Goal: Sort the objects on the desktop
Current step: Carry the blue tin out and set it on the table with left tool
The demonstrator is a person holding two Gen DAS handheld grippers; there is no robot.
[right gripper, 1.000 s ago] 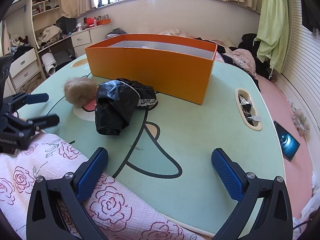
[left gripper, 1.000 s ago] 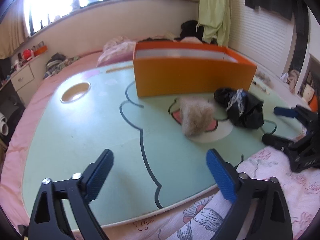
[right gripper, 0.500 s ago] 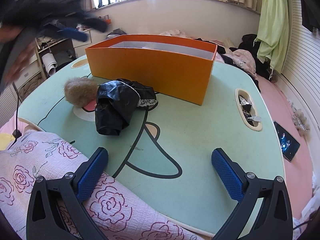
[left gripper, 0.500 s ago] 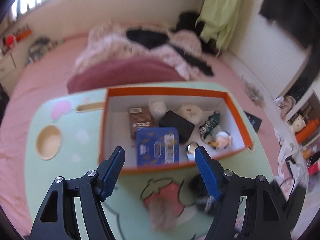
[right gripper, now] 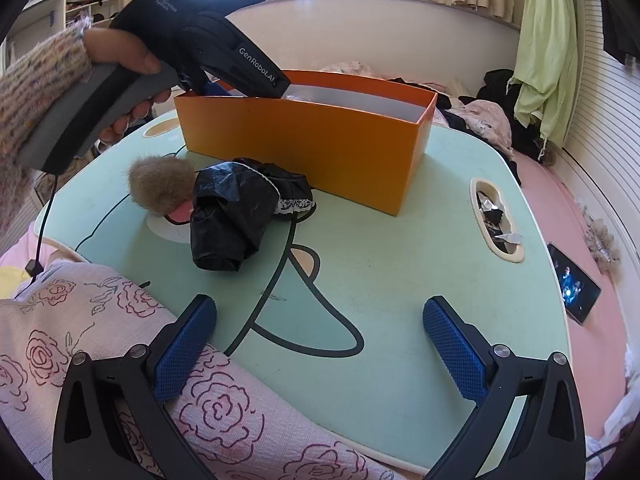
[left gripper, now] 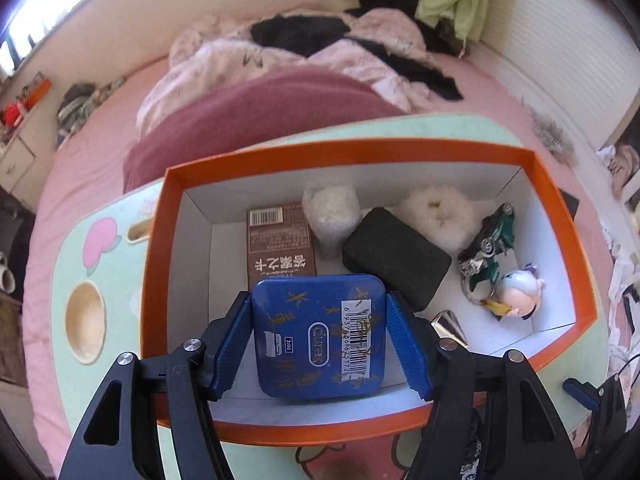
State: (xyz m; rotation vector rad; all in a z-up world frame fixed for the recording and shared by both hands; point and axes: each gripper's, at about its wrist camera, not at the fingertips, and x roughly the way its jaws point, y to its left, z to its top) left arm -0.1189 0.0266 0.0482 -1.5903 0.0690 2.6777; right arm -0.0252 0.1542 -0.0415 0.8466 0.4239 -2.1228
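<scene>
An orange box stands on the green lap table. Inside it lie a blue tin, a brown carton, a black pouch, a white pompom and a green car keychain. My left gripper reaches down into the box, its jaws closing with the tin between them and the pads against its two sides. A hand holds that left gripper, its tips hidden by the box wall. A brown fur ball and a black bag lie before the box. My right gripper stands open, holding nothing.
A small figurine and a white wrapped lump also lie in the box. The table has a round cup hole and a slot holding scraps. A phone lies on the pink bedding. Rose-print fabric covers the near edge.
My left gripper went from low at the table's front edge to above the box, then down into it, and its jaws narrowed around the blue tin. The right gripper kept still.
</scene>
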